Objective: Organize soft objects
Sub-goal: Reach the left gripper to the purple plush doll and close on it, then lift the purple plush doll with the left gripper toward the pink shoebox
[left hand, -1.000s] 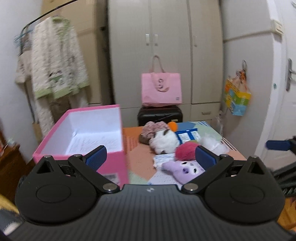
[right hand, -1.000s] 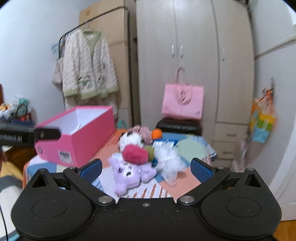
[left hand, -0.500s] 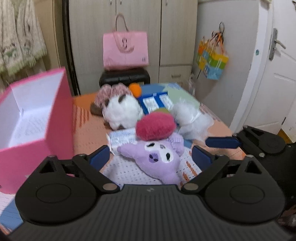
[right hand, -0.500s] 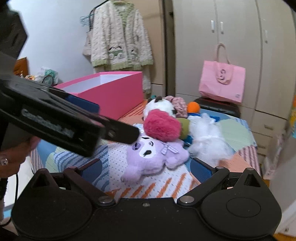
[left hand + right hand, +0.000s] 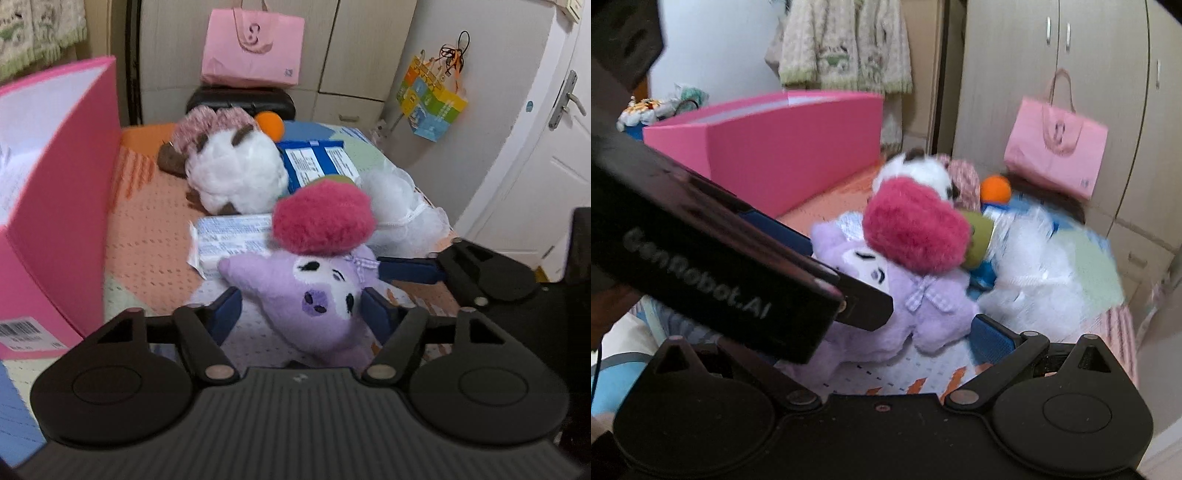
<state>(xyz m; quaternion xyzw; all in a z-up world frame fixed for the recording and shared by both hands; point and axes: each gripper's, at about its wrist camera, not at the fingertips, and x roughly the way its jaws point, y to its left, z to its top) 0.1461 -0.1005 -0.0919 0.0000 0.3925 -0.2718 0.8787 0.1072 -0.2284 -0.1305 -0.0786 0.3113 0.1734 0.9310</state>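
1. Left gripper (image 5: 301,312): jaws spread wide, one blue pad on each side of the purple plush toy (image 5: 314,295). The right pad sits just beside the toy's cheek; the left pad stands a little apart from it. Contact is not confirmed.
2. Right gripper (image 5: 857,325): one blue finger (image 5: 991,339) is visible just beside the purple plush's lower edge. The other finger is hidden behind the left gripper's black body, so I cannot tell how wide this claw stands.
3. Purple plush toy: lies face-up on the patterned table cover (image 5: 147,243), at the near edge of the toy pile, between both grippers.
4. Red fuzzy plush (image 5: 323,218): rests on top of the purple toy's head (touching it). In the right wrist view a green part (image 5: 977,240) adjoins it.
5. White round plush (image 5: 236,177): lies behind the red one, with brown ears and a pink knitted item (image 5: 214,123) at its far side.
6. White fluffy item (image 5: 399,210): to the right of the red plush, near the table edge.
7. Pink box (image 5: 62,192): open, standing on the left side of the table, well apart from the purple toy.
8. Also present: an orange ball (image 5: 270,124), blue packets (image 5: 314,162) and a white-blue packet (image 5: 232,240) under the pile.
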